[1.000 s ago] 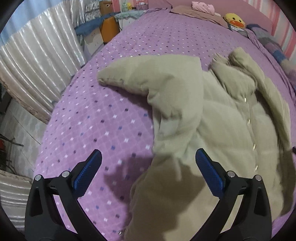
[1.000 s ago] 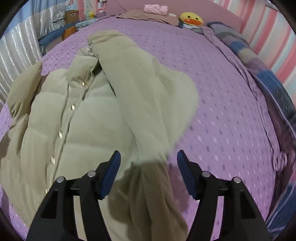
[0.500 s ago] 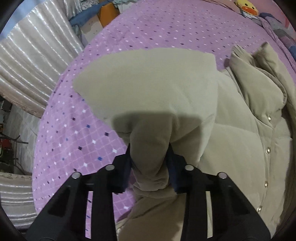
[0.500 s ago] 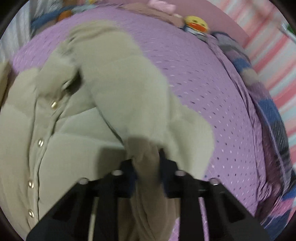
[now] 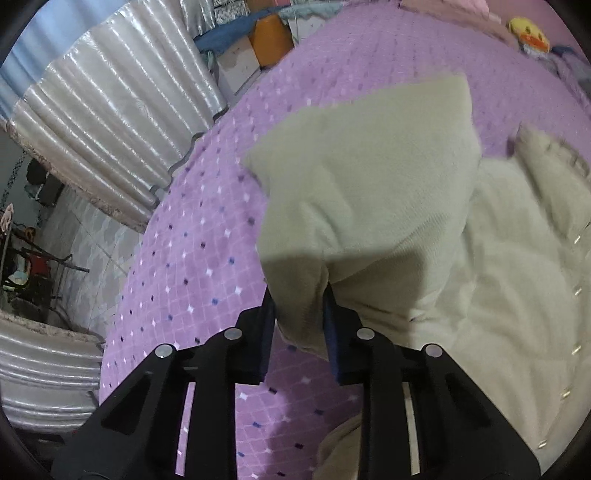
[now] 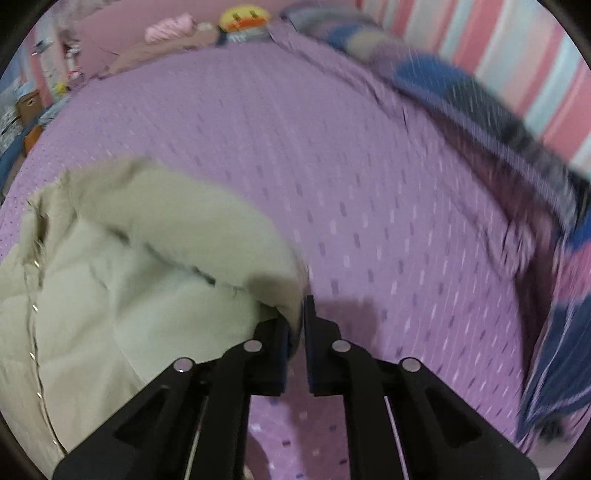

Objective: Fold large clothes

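Note:
A beige padded jacket [image 5: 509, 280] with a row of snap buttons lies on the purple dotted bedspread [image 5: 192, 258]. My left gripper [image 5: 298, 306] is shut on the jacket's left sleeve [image 5: 365, 177] and holds it lifted over the bed. My right gripper [image 6: 295, 314] is shut on the jacket's right sleeve [image 6: 207, 229], which folds over the jacket body [image 6: 92, 317]. The right wrist view is motion-blurred.
A silvery curtain [image 5: 110, 122] and boxes [image 5: 269, 40] stand beyond the bed's left edge. A yellow duck toy [image 6: 243, 18] and pink items lie at the head of the bed. A blue striped blanket [image 6: 498, 122] runs along the right side by the striped wall.
Both grippers went from open above the sleeves to shut on them. Each sleeve has since been lifted and carried inward over the jacket.

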A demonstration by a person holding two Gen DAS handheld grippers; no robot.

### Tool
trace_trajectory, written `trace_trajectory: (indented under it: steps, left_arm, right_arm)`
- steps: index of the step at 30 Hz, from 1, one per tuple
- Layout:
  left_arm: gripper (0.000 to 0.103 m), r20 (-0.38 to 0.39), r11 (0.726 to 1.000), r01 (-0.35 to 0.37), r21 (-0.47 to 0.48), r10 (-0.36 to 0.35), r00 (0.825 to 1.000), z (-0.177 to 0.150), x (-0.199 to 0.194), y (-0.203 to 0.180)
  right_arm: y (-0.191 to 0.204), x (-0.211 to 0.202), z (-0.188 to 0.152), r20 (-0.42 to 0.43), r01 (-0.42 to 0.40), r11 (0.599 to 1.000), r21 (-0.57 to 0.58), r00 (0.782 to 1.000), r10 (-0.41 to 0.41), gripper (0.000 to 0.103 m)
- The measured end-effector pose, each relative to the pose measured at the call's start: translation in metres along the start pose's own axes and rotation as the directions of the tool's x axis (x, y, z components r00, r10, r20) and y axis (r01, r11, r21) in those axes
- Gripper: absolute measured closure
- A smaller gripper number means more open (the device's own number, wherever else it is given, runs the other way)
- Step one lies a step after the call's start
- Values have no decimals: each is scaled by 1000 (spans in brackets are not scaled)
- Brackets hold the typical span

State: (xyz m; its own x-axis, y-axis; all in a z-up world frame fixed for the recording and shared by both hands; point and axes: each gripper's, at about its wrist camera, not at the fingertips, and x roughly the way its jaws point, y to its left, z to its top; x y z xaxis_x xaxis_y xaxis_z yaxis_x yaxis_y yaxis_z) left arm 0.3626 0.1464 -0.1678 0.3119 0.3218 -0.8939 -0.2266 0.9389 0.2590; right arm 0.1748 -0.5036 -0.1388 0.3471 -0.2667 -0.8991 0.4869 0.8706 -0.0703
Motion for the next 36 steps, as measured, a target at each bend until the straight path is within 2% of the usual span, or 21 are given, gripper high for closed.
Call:
trace_trajectory:
  steps: [2, 3, 4, 5, 6, 7, 8, 12, 14, 18, 24, 27, 28, 30, 34, 36]
  left_arm:
    - [68, 7, 999, -26, 21, 26, 1000, -11, 7, -3]
    - [65, 14, 999, -39, 31, 39, 999, -17, 8, -5]
    - [53, 28, 998, -46, 38, 45, 999, -23, 6, -5]
    - [36, 40, 998, -45, 40, 43, 998, -29, 3, -6]
    - [28, 49, 998, -42, 42, 40, 998, -33, 0, -7]
    - [17, 70, 999, -31, 42, 28, 997, -38, -6, -6]
    - [12, 91, 999, -18, 36, 15, 996, -44, -13, -4]
    - [12, 95, 999, 39, 5, -39, 995, -58, -23, 10]
    - [12, 94, 999, 49, -10, -48, 994, -66, -23, 29]
    - [12, 82, 996, 70, -56, -65, 994, -63, -13, 62]
    - [12, 68, 971, 180, -156, -171, 983, -30, 2, 113]
    - [13, 66, 945, 252, -207, -243, 968, -3, 22, 126]
    - [16, 64, 936, 270, -225, -262, 963, 7, 31, 128]
    - [21, 51, 931, 277, -239, -273, 961, 22, 44, 129]
    - [21, 18, 932, 272, -238, -276, 961, 66, 75, 108]
    - [21, -21, 928, 289, -236, -302, 953, 85, 95, 93]
  right_arm:
    - [-3, 13, -16, -23, -42, 999, 12, 999, 42, 91]
    - [-4, 14, -22, -22, -54, 999, 9, 998, 54, 77]
    - [-4, 11, -28, -15, -51, 999, -8, 999, 51, 61]
    - [-2, 11, -26, -11, -42, 999, -19, 999, 42, 53]
    - [-1, 3, -29, 3, -26, 999, -38, 1000, 26, 39]
    - [1, 0, -29, 13, -25, 999, -47, 1000, 26, 34]
    - [3, -8, -29, 28, -27, 998, -57, 999, 29, 33]
    - [10, -27, -34, 70, -24, 995, -100, 997, 31, 29]
    - [22, -33, -37, 85, -16, 990, -142, 996, 28, 27]
    - [54, -39, -41, 111, 16, 971, -238, 994, 11, 24]
    - [109, -55, -35, 147, -11, 947, -322, 987, 61, 20]
    - [138, -61, -29, 160, -34, 938, -345, 983, 94, 17]
    - [145, -61, -29, 163, -38, 936, -351, 982, 101, 16]
    - [164, -55, -27, 158, -40, 927, -374, 982, 106, 16]
    - [189, -37, -25, 146, -24, 912, -410, 985, 91, 16]
    - [198, -26, -25, 140, -19, 906, -423, 986, 86, 16]
